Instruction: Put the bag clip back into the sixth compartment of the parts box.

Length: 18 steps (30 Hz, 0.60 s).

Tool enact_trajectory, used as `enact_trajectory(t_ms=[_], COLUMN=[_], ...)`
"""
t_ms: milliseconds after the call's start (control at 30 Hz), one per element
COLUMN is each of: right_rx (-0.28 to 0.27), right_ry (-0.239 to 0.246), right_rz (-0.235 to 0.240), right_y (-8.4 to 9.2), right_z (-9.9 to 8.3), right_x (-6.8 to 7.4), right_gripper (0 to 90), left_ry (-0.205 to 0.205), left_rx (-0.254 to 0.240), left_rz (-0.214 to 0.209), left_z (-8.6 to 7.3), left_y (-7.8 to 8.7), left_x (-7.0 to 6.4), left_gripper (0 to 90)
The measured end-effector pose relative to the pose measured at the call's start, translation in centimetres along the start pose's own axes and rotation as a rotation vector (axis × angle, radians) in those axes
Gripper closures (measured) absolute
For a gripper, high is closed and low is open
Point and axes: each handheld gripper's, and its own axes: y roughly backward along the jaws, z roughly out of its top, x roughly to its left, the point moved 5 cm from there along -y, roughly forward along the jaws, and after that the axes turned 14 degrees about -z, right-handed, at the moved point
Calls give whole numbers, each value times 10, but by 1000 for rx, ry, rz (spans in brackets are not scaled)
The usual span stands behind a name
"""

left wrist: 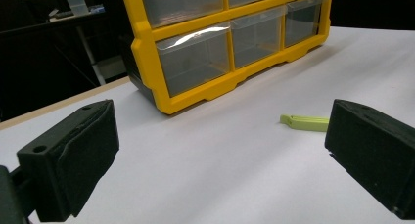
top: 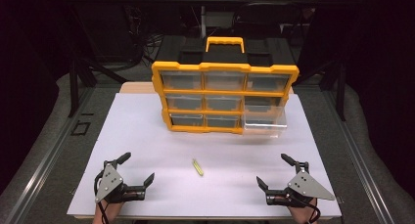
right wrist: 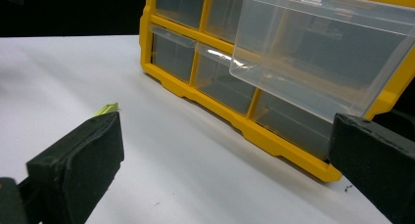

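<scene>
progress: nothing gripped yet, pick-up and stowing both ahead | left gripper [top: 135, 169]: jaws wide apart, empty | right gripper [top: 276, 171]: jaws wide apart, empty | small flat yellow-green plastic strip [top: 197, 167]: lies on matte white table [top: 147, 136], between both grippers | yellow-framed organiser [top: 224, 96]: clear glossy plastic drawer [top: 264, 122] pulled out, lower right

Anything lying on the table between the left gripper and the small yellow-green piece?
No. In the high view, only bare white table separates the left gripper from the yellow-green piece. The left gripper view shows the same.
</scene>
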Motion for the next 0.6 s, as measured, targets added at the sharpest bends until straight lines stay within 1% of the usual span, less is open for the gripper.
enact_trajectory(t_ms=[133,267,333,433,567,600], right_rx=[10,30,45,63,78,92], right_ry=[1,14,22,6,17,10], right_rz=[11,18,14,19,21,25], right_y=[-2,-6,-7,-9,-14,-15], right_z=[-1,-1,-2,-3,-3,-4], right_x=[2,5,6,6,8,9], right_gripper=[0,0,0,0,0,0], left_ry=[-2,0,-4,0,3,4], left_rx=[-3,-2,-2,-6,-4,0], left_rz=[7,8,9,9,13,17], left_z=[0,0,1,0,0,-1], left_y=[1,1,1,3,3,3], left_x=[0,2,2,2,3,3], left_gripper=[0,0,0,0,0,0])
